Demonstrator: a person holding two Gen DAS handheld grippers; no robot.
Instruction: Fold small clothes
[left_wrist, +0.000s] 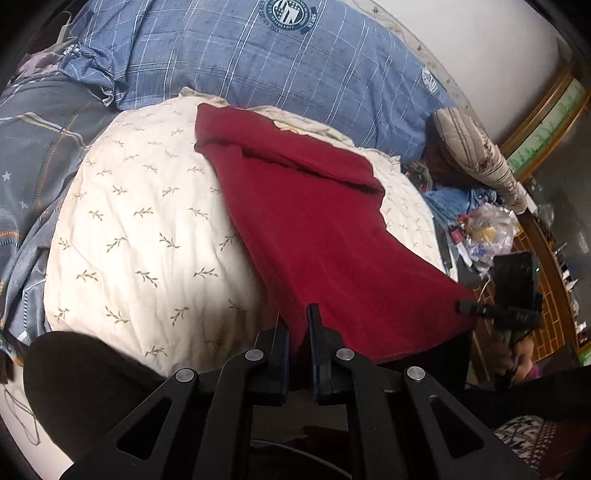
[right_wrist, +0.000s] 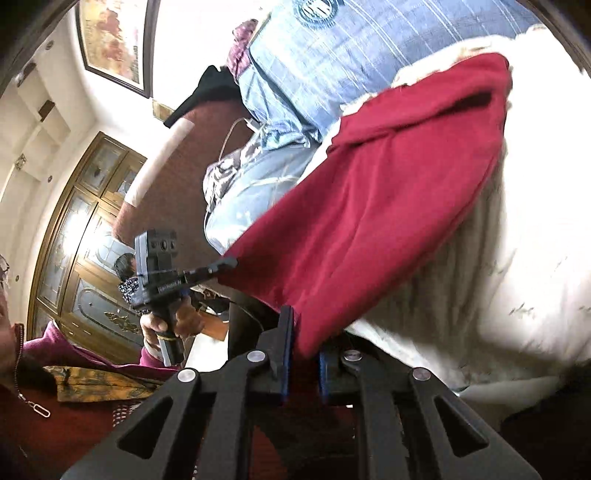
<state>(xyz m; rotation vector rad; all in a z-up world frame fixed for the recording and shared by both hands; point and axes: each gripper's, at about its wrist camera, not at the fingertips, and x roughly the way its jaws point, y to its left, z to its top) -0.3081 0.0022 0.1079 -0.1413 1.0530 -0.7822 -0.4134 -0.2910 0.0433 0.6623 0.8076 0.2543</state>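
Left tongs (left_wrist: 298, 325) clamped on red garment (left_wrist: 314, 229) hem corner, right tongs (right_wrist: 306, 332) clamped on other corner, hem raised off cream quilt (left_wrist: 147, 221)

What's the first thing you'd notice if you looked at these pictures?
The big dark red garment jumps out, spread across the cream leaf-print quilt. The left gripper and the right gripper each pinch a near corner of it. Behind lies a blue checked duvet.

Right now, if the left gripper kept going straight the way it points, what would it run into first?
Probably the red garment that the left gripper already clamps, then the cream leaf-print bedding under it; depth is unclear.
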